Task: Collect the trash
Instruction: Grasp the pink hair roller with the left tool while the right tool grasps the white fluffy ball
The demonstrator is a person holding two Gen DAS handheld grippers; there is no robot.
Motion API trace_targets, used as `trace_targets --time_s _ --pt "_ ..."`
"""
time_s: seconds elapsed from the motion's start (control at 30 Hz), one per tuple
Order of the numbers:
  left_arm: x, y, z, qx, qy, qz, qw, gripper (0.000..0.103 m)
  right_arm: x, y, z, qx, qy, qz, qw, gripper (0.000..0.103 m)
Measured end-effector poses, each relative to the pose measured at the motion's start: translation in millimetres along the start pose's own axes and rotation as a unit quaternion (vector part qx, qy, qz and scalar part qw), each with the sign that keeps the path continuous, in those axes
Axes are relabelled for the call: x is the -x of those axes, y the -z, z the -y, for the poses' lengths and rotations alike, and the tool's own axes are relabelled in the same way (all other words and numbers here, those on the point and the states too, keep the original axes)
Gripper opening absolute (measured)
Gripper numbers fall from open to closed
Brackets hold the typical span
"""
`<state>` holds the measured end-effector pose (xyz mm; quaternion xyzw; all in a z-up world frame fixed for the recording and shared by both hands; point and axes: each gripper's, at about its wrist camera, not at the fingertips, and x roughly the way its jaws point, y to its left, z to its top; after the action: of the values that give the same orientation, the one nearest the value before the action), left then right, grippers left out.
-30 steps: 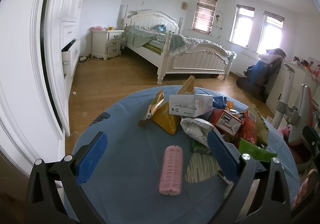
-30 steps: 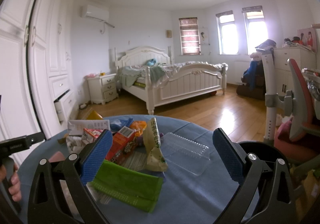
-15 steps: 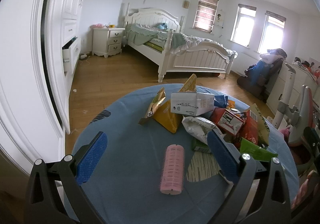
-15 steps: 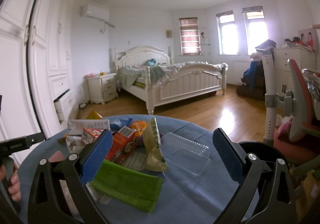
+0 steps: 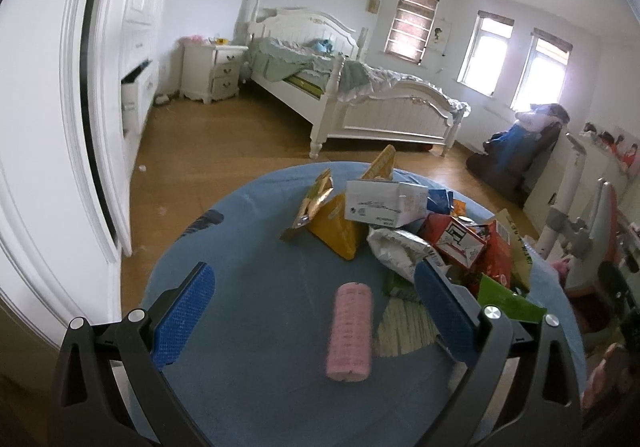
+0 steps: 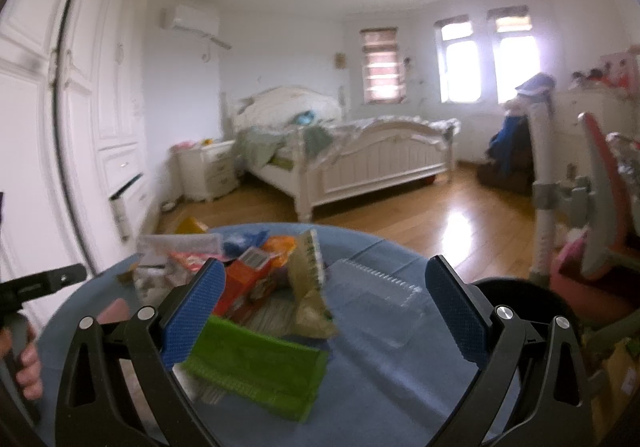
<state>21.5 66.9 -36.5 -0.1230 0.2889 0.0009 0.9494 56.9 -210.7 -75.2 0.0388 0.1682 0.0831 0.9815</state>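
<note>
A round table with a blue cloth carries a heap of trash. In the left wrist view a pink ridged roll lies between the blue pads of my open left gripper, not touched. Behind it sit a yellow packet, a white carton, a silver bag and red boxes. In the right wrist view my open right gripper hovers over a green wrapper, a beige snack bag, an orange-red box and a clear plastic tray.
A black bin stands beside the table at the right. A hand holds the other gripper's handle at the left edge. A white wardrobe, a bed, a red chair and wooden floor surround the table.
The left gripper has shifted slightly, so the table and pink roll sit a touch lower and nearer. The right view has blurred and tilted a little from motion. Both grippers stay open.
</note>
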Motion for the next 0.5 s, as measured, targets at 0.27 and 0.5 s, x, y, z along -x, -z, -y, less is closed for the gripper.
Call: trace_targets --time_s 0.27,0.5 --pt "-14.6 -2.1 -20.4 -0.043 0.03 -0.07 0.9962 0.098 -9.9 -2.7 -50.5 0.069 -0.194 -0.149 0.967 0.093" --pt "-40.7 -1.6 20.8 -0.108 0.071 -0.127 0.9835 0.079 -58.4 28.7 -87.4 0.107 -0.205 -0.279 0.932 0.066"
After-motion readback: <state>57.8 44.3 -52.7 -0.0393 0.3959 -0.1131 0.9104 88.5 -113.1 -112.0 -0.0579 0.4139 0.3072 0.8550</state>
